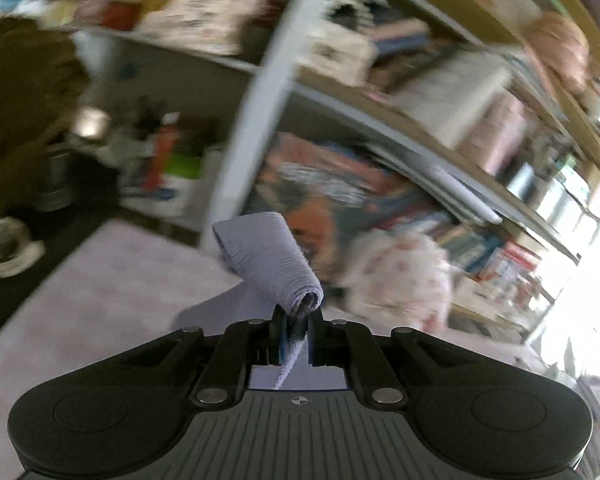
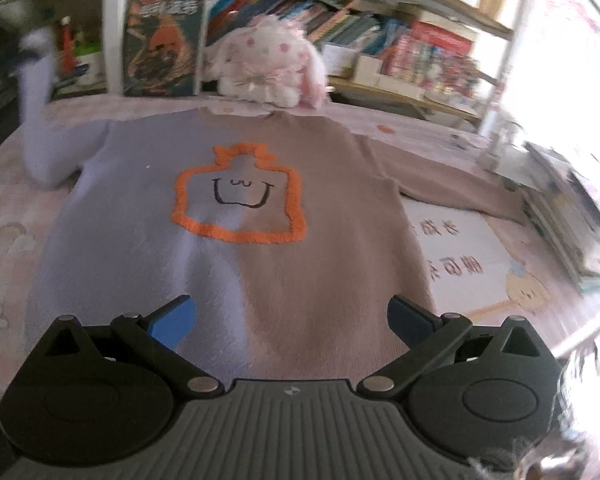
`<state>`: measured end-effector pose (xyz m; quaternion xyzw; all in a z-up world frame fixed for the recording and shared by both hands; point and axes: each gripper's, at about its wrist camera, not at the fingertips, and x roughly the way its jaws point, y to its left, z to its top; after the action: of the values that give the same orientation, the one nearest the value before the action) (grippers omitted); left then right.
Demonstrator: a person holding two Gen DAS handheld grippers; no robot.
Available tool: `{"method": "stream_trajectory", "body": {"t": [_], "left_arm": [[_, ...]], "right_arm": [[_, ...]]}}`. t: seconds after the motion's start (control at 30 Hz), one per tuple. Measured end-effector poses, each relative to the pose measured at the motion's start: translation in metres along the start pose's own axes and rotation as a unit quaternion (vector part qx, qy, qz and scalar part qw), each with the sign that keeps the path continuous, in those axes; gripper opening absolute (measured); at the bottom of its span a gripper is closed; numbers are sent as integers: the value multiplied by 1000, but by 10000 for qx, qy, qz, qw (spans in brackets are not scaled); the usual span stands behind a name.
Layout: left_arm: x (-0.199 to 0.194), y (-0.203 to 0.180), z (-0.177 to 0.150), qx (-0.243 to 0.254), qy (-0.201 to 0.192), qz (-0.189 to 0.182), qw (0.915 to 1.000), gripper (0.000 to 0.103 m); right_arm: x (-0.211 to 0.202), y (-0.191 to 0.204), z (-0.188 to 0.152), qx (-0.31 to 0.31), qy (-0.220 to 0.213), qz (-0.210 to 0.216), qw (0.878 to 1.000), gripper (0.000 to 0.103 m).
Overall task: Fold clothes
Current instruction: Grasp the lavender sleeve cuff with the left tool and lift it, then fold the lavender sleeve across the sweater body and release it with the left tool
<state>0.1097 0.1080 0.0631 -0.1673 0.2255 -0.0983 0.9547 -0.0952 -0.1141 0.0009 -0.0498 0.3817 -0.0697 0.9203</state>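
Two grippers work a two-tone sweater, lilac on one half and taupe on the other, spread face up on a pink printed bedcover with its orange hot-water-bottle motif showing. The left gripper has its jaws pressed together on the ribbed lilac cuff, and the lilac sleeve rises off the bed at the far left of the right wrist view. The right gripper hovers over the hem with jaws spread wide, nothing between them. A plush rabbit sits just beyond the collar, in front of crowded bookshelves. The step in hand appears to be folding the sleeve across the chest; doing it well likely means carrying the cuff low and straight over the motif, keeping the shoulder seam flat, and using the free gripper to pin the body so the knit does not drag.
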Motion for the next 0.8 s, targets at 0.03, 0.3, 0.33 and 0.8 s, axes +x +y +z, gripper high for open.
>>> {"method": "stream_trajectory", "body": {"t": [0.03,0.3,0.33,0.8], "left_arm": [[6,-15,-3,86,20,16,10000,7],[74,-130,-30,897,416,356,9945,7],[82,-140,-35,978,483,403,9932,7],[149,-212,-104,1738,1368,808,9719,13]], "right_arm": [[3,-6,1,-82,-23,85,9999,103],[38,-89,15,-188,4,632,9978,103],[42,-98,15,-187,36,670,9976,103],[75,-178,11,-115,326,941,9950,103]]}}
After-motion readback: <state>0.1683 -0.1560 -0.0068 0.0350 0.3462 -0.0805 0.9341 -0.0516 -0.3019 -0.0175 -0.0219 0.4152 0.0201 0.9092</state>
